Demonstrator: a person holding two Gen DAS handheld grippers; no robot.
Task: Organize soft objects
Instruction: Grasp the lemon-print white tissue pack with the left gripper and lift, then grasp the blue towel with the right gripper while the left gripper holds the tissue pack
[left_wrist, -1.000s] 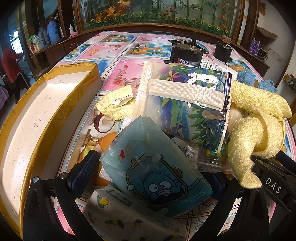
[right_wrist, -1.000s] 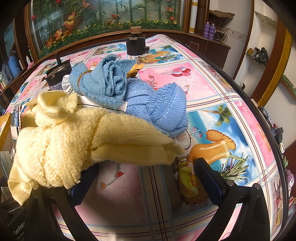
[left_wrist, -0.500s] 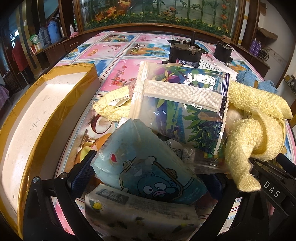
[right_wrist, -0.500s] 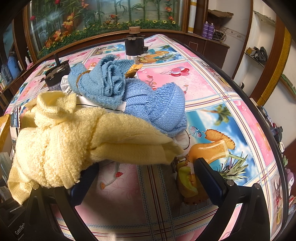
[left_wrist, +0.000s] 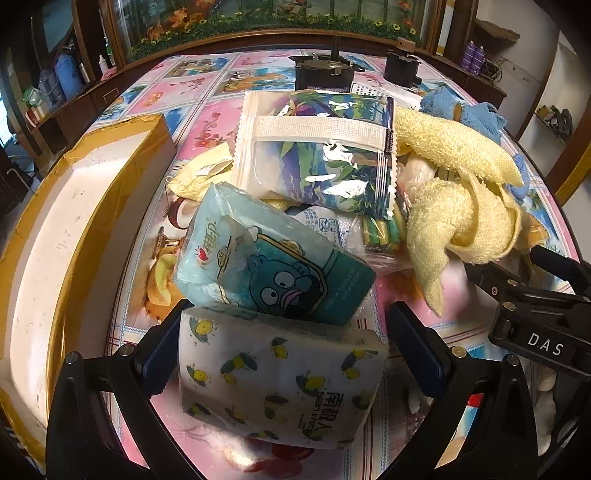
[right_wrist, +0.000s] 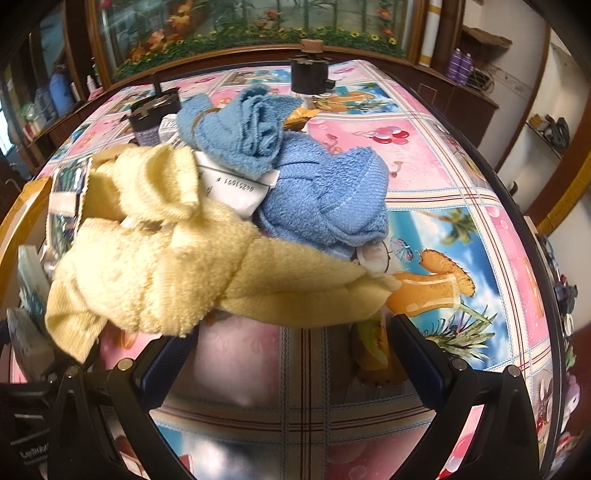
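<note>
My left gripper (left_wrist: 284, 354) is open, its jaws on either side of a white tissue pack with lemon print (left_wrist: 280, 384). A blue cartoon tissue pack (left_wrist: 273, 266) leans on top of it. Behind lie a leaf-print plastic pouch (left_wrist: 317, 147) and a yellow towel (left_wrist: 458, 199). My right gripper (right_wrist: 291, 354) is open just in front of the yellow towel (right_wrist: 177, 266), whose edge hangs over the left finger. Blue towels (right_wrist: 317, 192) lie behind it. The right gripper's body shows at the right of the left wrist view (left_wrist: 535, 306).
A white box with gold-taped rim (left_wrist: 51, 236) stands at the left of the colourful tablecloth (right_wrist: 461, 184). Two dark motor-like objects (left_wrist: 325, 74) (right_wrist: 309, 75) stand at the far side, before a wooden cabinet.
My left gripper has moved back and up; the lemon-print pack now sits fully between its jaws and the blue pack has tipped upward. The right gripper shifted slightly under the yellow towel.
</note>
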